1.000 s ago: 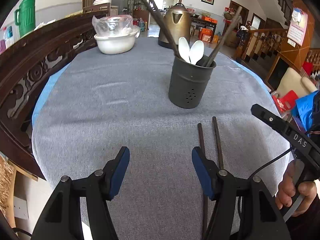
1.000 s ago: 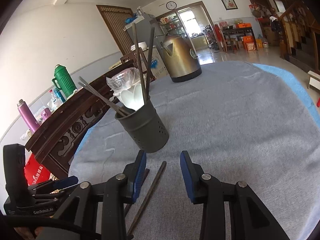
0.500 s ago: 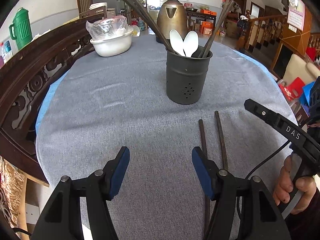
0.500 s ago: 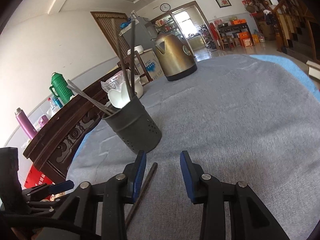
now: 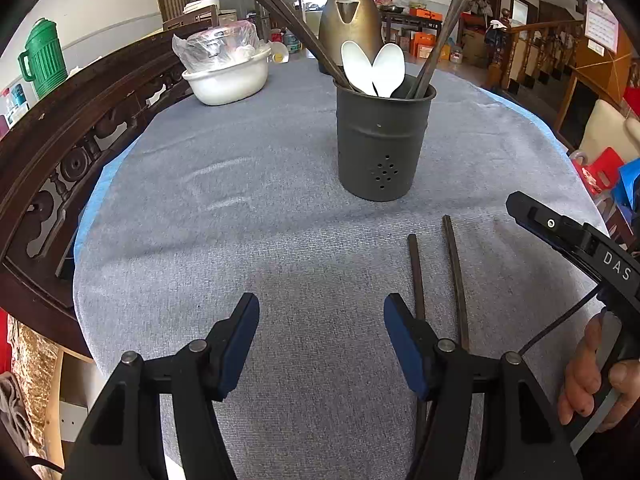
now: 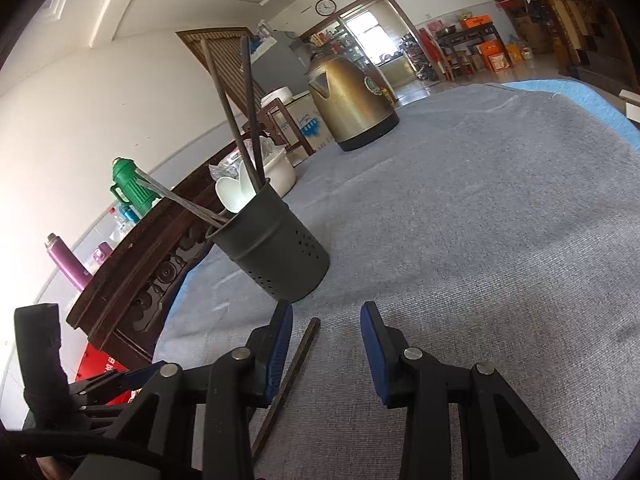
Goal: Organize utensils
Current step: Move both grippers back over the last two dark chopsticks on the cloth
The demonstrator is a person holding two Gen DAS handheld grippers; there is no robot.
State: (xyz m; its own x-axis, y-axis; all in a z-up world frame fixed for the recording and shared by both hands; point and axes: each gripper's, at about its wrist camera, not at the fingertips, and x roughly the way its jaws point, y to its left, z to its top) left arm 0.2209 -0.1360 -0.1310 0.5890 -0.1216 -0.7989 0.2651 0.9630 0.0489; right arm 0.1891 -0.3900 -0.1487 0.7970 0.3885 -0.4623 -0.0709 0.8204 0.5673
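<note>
A dark metal utensil holder [image 5: 382,144] stands on the grey tablecloth, holding two white spoons [image 5: 374,68] and several dark chopsticks [image 5: 288,16]. It also shows in the right wrist view [image 6: 276,252]. Two loose dark chopsticks [image 5: 456,276] lie on the cloth in front of the holder, to the right of my left gripper. My left gripper [image 5: 320,332] is open and empty. My right gripper [image 6: 326,344] is open and empty, low over the cloth, with one loose chopstick [image 6: 292,372] lying between its fingers, near the left one.
A brass kettle [image 5: 350,20] stands behind the holder. A white bowl with a plastic bag [image 5: 228,72] sits at the back left. A carved dark wooden chair back [image 5: 60,148] borders the table's left edge. The right gripper's body [image 5: 580,248] shows at right.
Both grippers have moved closer to the holder and lower to the table. The right gripper has tilted and now straddles one loose chopstick. Both stay open.
</note>
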